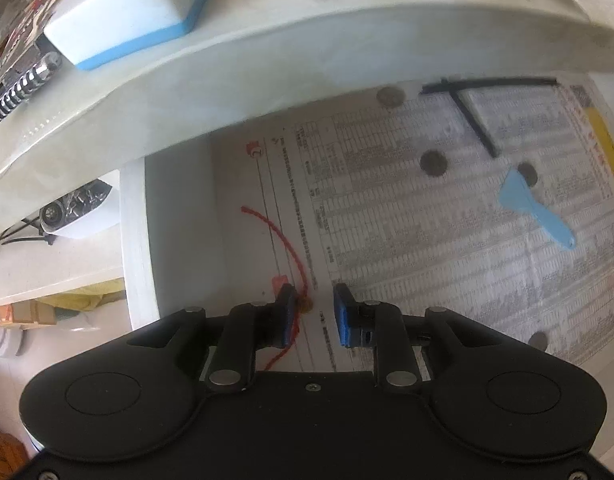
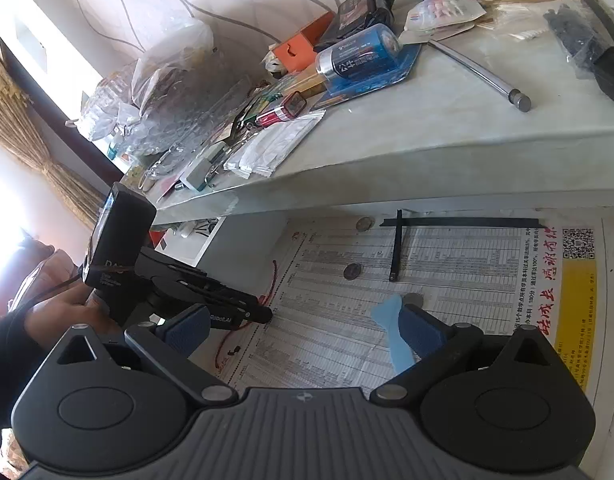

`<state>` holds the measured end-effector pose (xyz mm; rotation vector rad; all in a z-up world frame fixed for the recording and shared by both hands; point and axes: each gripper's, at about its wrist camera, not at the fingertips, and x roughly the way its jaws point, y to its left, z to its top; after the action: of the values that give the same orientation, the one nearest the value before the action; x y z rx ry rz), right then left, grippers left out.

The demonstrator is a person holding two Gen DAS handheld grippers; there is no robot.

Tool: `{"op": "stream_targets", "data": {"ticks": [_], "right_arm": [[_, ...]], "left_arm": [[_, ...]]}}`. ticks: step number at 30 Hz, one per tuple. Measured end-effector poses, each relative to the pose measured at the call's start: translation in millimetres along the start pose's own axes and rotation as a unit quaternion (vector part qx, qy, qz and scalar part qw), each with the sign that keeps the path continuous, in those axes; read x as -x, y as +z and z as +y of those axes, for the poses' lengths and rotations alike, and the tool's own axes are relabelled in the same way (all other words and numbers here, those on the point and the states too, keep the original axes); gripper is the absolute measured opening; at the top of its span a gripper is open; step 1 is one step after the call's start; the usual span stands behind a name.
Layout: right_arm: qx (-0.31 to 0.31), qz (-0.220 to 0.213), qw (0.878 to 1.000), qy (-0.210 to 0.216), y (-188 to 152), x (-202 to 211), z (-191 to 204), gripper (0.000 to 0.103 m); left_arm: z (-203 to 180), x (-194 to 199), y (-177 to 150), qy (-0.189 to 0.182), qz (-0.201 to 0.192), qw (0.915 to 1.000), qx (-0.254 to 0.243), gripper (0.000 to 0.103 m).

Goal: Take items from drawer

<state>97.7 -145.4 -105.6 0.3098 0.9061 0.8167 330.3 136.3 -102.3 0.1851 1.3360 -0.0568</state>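
Where the left claw (image 1: 314, 312) hung low over the near left corner of the open drawer (image 1: 179, 216), its blue pads stood a narrow gap apart with nothing between them, straddling a thin red cord (image 1: 283, 236) that curled across the newspaper lining (image 1: 427, 240). The cord looked light and limp, so it would likely sag and slide off flat pads unless pinched hard where it lay doubled. The right claw (image 2: 303, 330) was spread wide and empty, poised over a small blue scraper (image 2: 393, 332), which seemed a thin, stiff, light piece of plastic lying flat; its narrow handle would probably give the surer hold, though an edge might first have to be tipped up off the paper. Farther in lay several coins (image 1: 434, 163), flat, hard and likely slippery, best taken across their rims. At the back lay two black strips (image 2: 459, 222), one crossing the other, probably rigid and light. Beyond, the tabletop (image 2: 467, 128) carried a battery pack (image 2: 363, 58) and assorted clutter.
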Motion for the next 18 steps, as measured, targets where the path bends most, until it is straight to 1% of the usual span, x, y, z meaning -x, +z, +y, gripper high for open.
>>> {"op": "stream_targets", "data": {"ticks": [2,4,8,18], "right_arm": [[0.000,-0.001,1.000,-0.001,0.1,0.0,-0.1,0.103],[0.000,-0.001,1.000,-0.001,0.1,0.2,0.0,0.103],[0.000,-0.002,1.000,-0.003,0.1,0.4,-0.1,0.103],[-0.007,0.000,1.000,-0.007,0.3,-0.8,-2.8,0.103]], "left_arm": [[2.8,1.8,-2.4,0.000,-0.007,1.0000,0.000,0.020],[5.6,3.5,-4.9,0.000,-0.013,0.9999,0.000,0.009],[15.6,8.5,-8.5,-0.022,-0.016,0.9994,0.019,0.000],[36.0,15.7,-10.6,-0.046,-0.028,0.9977,0.042,0.000]]}}
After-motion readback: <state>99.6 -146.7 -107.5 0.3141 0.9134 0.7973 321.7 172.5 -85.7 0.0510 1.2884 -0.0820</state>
